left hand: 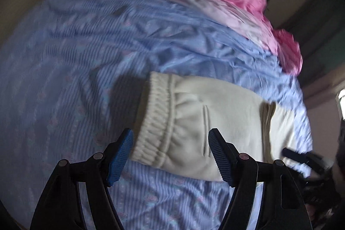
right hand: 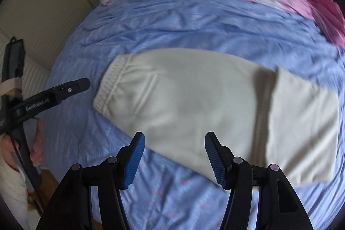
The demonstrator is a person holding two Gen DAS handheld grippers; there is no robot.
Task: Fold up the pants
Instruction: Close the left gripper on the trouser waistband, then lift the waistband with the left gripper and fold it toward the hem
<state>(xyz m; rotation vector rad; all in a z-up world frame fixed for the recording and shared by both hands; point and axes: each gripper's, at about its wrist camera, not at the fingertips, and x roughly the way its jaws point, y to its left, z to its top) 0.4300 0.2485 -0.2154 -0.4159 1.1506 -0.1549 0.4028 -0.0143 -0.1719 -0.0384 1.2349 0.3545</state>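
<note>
The cream pants [right hand: 194,100] lie folded on the blue bed sheet [right hand: 151,21], waistband at nine o'clock, with left gripper [left hand: 170,156] and right gripper [right hand: 174,156] both parted and empty above them, so a descending pad could snag and undo the fold.

One piece of writing shows, in the right wrist view: pale lettering along the side of the black arm of the left hand-held gripper [right hand: 85,83], which reaches in from the left edge over the blue bed sheet [right hand: 194,21]. It seems to read "GenRobot.AI", but the letters are small and slightly blurred, so the middle characters are uncertain. The left wrist view has no readable text. The pink marks printed on the sheet are a pattern, not letters or numbers, and the cream pants [right hand: 194,100] show no readable label or tag.
</note>
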